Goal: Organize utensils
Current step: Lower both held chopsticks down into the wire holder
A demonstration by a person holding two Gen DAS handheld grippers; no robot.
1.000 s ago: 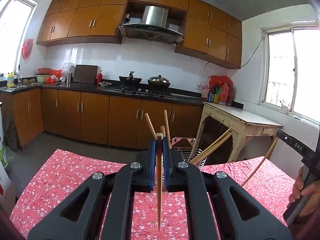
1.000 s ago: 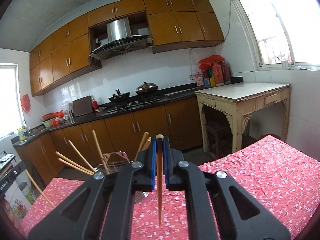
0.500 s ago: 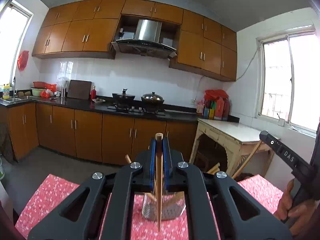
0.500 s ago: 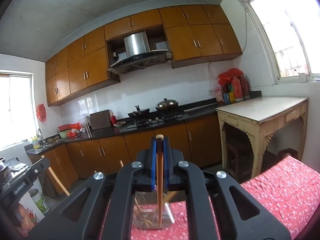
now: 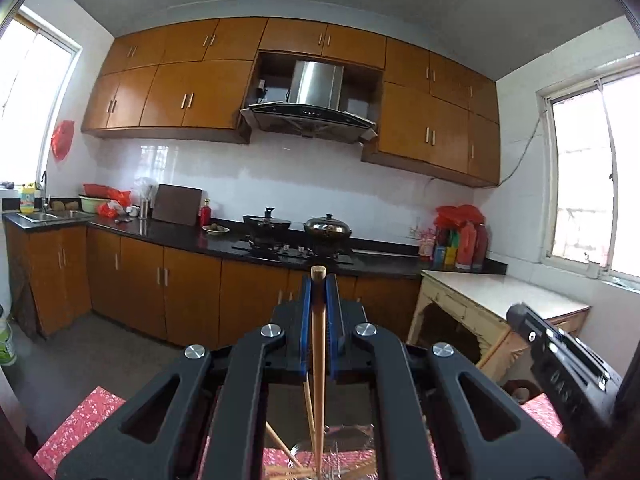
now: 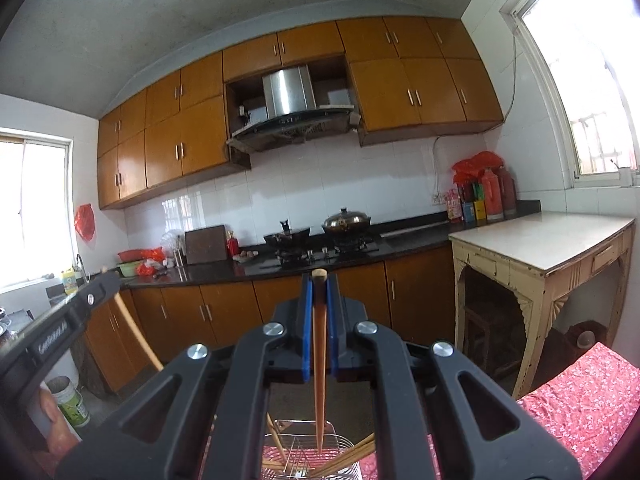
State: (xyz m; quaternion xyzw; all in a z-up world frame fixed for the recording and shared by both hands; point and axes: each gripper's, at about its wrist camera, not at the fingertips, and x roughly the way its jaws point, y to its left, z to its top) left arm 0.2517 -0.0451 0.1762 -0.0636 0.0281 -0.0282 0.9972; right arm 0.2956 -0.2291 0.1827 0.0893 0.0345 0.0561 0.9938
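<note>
My left gripper (image 5: 318, 280) is shut on a wooden chopstick (image 5: 318, 380) that hangs point down, its tip over the wire utensil holder (image 5: 340, 456) at the bottom edge. My right gripper (image 6: 319, 280) is shut on another wooden chopstick (image 6: 319, 376), its tip just above or inside the rim of the same wire holder (image 6: 304, 456). Several chopsticks (image 6: 352, 456) lean inside the holder. The right gripper's body shows in the left wrist view (image 5: 560, 364); the left gripper's body shows in the right wrist view (image 6: 60, 328).
The holder stands on a table with a red floral cloth (image 6: 580, 400). Beyond are kitchen cabinets, a stove with pots (image 5: 296, 228) and a cream side table (image 6: 540, 248) at the right.
Both grippers have risen and tilted up, so the holder has dropped to the bottom of both views. Both chopsticks now hang directly over the holder.
</note>
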